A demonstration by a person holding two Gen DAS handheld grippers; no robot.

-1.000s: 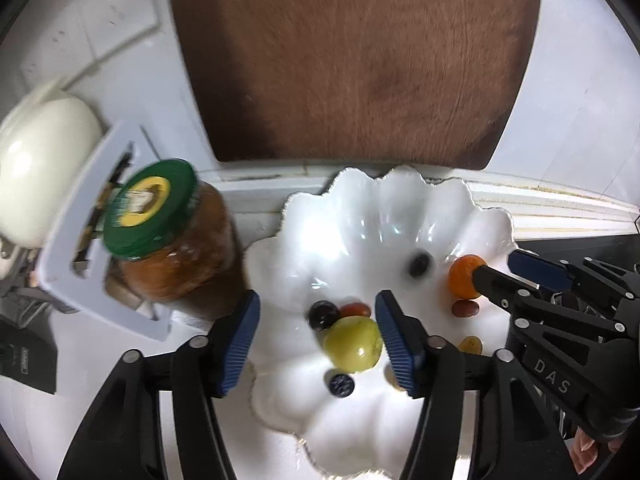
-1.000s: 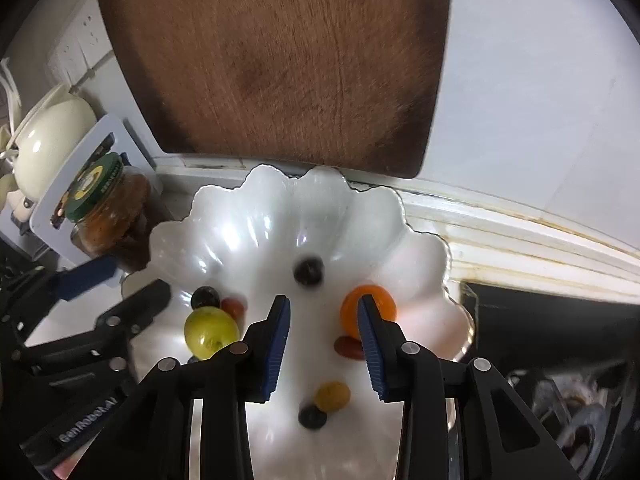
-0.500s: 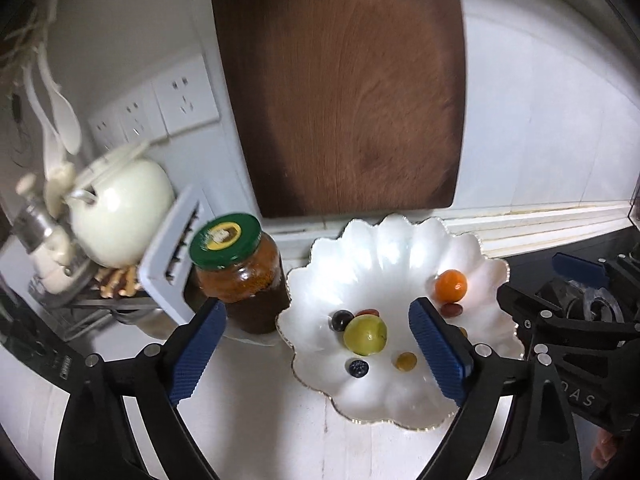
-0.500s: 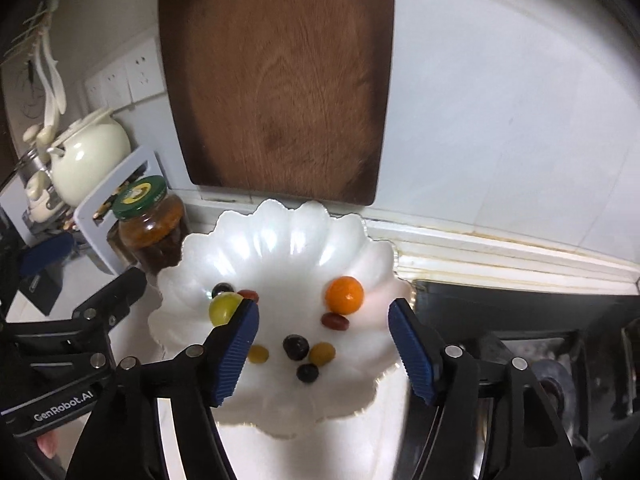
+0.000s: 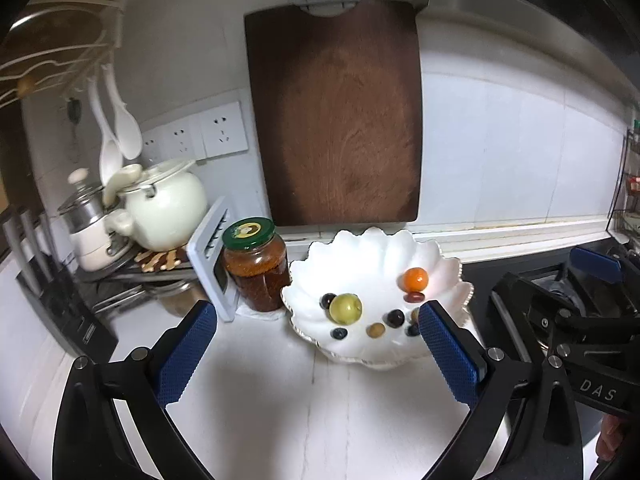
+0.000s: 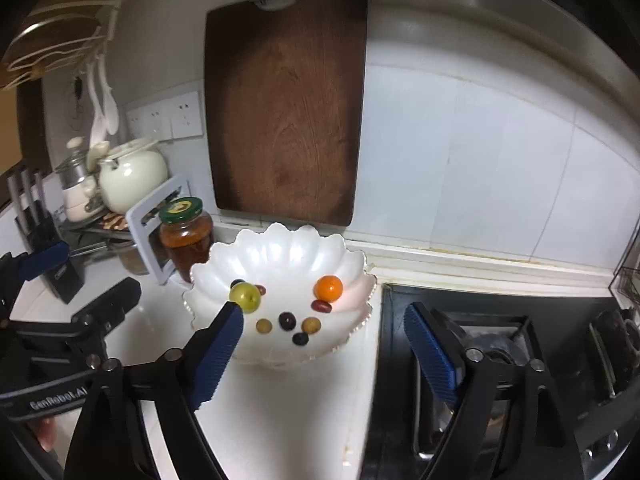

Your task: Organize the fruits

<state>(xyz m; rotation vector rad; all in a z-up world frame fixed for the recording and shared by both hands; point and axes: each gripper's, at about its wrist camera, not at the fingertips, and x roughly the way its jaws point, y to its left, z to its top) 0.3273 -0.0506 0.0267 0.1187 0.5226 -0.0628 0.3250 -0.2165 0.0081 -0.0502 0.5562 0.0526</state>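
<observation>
The left gripper [image 5: 316,322] stands spread wide and empty, its jaws having just been opening; its right pad hides a small fruit at the white scalloped bowl [image 5: 360,256]'s four o'clock edge. The right gripper [image 6: 322,320], also empty and just opening, covers the bowl's eight o'clock rim. The green fruit [image 5: 345,309], orange fruit [image 5: 415,279] and small dark pieces lie inside the bowl. A jar [image 5: 256,268] touches its nine o'clock side; bare counter [image 5: 300,400] lies at six.
</observation>
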